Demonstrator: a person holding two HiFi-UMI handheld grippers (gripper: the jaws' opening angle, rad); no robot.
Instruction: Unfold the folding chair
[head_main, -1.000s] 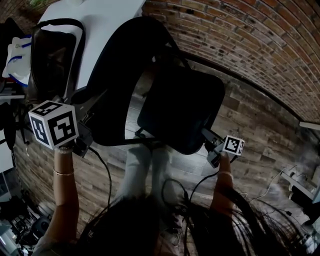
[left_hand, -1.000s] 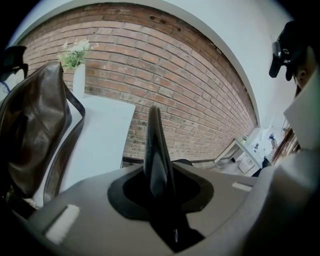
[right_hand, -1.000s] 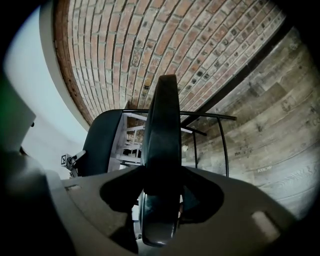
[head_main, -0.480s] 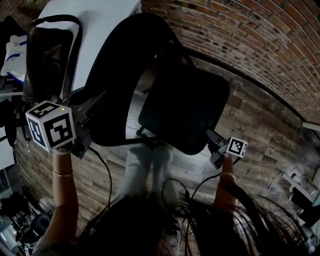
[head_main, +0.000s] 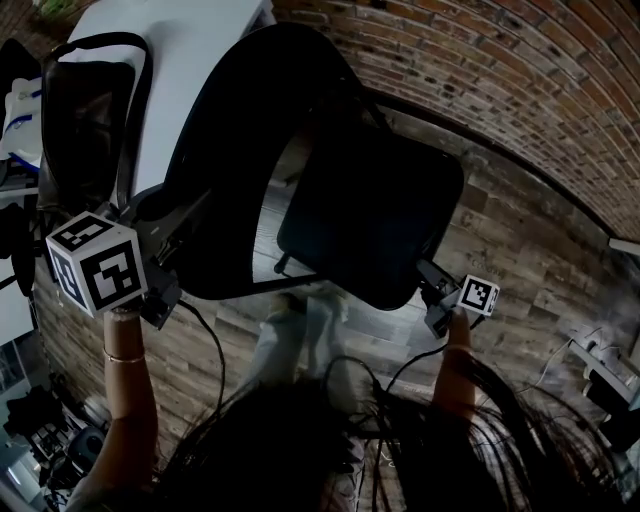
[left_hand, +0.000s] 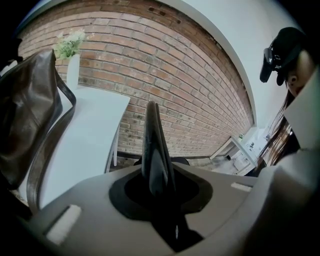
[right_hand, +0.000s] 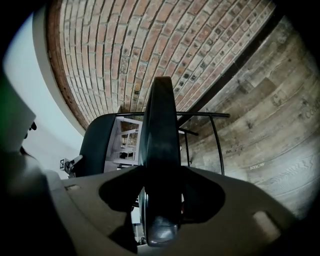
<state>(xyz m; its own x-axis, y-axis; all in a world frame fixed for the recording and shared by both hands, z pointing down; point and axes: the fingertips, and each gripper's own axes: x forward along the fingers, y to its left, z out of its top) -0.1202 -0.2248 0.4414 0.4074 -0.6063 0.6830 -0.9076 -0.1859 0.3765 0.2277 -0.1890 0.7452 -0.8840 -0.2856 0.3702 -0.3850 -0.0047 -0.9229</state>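
The black folding chair stands half open before me, its backrest at the left and its seat at the right. My left gripper holds the backrest's lower left edge. In the left gripper view that thin black edge stands up between the jaws of the left gripper, which are closing on it. My right gripper clasps the seat's near right corner. The thick seat edge fills the jaws of the right gripper. Beyond it are the backrest and a thin frame tube.
A white table with a dark bag on it stands behind the chair at the left. A brick wall runs along the back, above the wooden floor. The person's legs and cables are below the chair.
The right gripper has slid a little to the right and down with the seat's corner. The left gripper's cube has shifted slightly left. The chair's backrest looms a bit larger.
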